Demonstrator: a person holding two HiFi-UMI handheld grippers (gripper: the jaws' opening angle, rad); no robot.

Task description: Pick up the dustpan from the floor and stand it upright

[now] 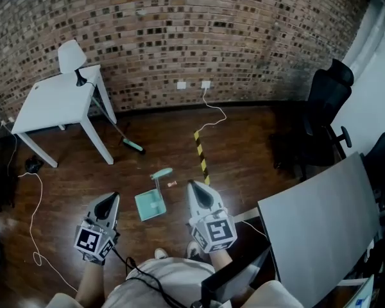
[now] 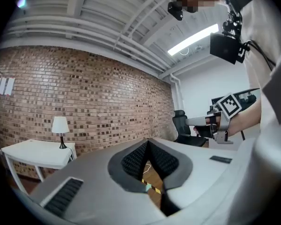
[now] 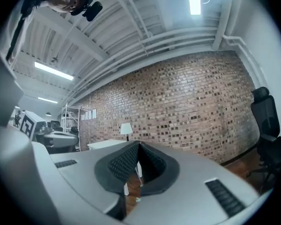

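The teal dustpan (image 1: 151, 205) is on the wooden floor (image 1: 244, 146), seen in the head view between the two tongs and a little beyond them. Its pan sits on the boards and its handle comes up toward the camera, so it looks to be standing upright, and neither tongs touch it. The left tongs (image 1: 110, 203) are to its left and the right tongs (image 1: 194, 190) to its right, both pointing toward the brick wall (image 1: 199, 31). In the left gripper view the left tongs (image 2: 148, 143) are pressed together at the tips and pinch nothing; the other gripper shows at the right of that view, in a hand. In the right gripper view the right tongs (image 3: 138, 146) are likewise pressed together and empty. A strip of yellow-and-black tape (image 1: 201, 154) lies on the floor just beyond the dustpan, and a white cable (image 1: 213, 113) runs from it up to the sockets (image 1: 194, 85) on the wall. A white surface (image 1: 54, 101) stands at the left with a lamp (image 1: 72, 56) at its far corner. A broom (image 1: 119, 130) slants down beside it, its teal head on the floor. A black chair (image 1: 322, 117) stands at the right, well apart from the dustpan, and a grey panel (image 1: 321, 230) is nearer the person.
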